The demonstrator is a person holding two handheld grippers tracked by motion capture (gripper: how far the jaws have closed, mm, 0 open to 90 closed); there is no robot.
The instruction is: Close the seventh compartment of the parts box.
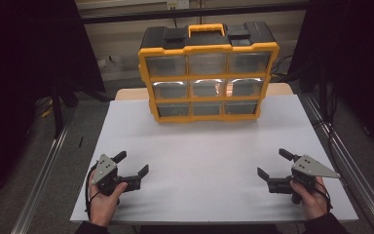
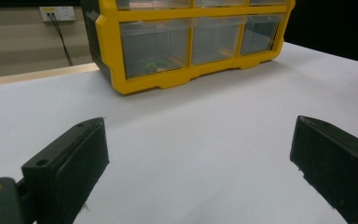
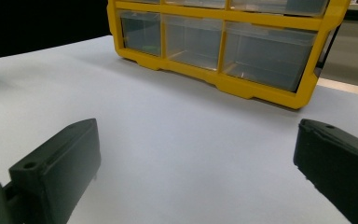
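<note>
While upright at the far middle of the white table [image 1: 209, 161], stands as the landmark: a yellow-and-black drawer cabinet [image 1: 208, 73], nine clear drawers in three rows of three, orange handle [image 1: 206, 29] on top. Seen in the left gripper view, something small and green inside the nearest bottom drawer [image 2: 154, 51]; too blurred to tell what. Well in front of the cabinet and off to its left, the left gripper [image 1: 132, 163], held in a hand [image 1: 104, 202], jaws spread wide, gripping nothing, bare tabletop between them. Well in front of the cabinet and off to its right, the right gripper [image 1: 271, 163], held in the other hand [image 1: 314, 200], likewise spread wide and gripping nothing. Both aimed toward the cabinet, apart from it. Behind the cabinet, a wall socket [image 2: 57, 13] with a plugged-in cable.
</note>
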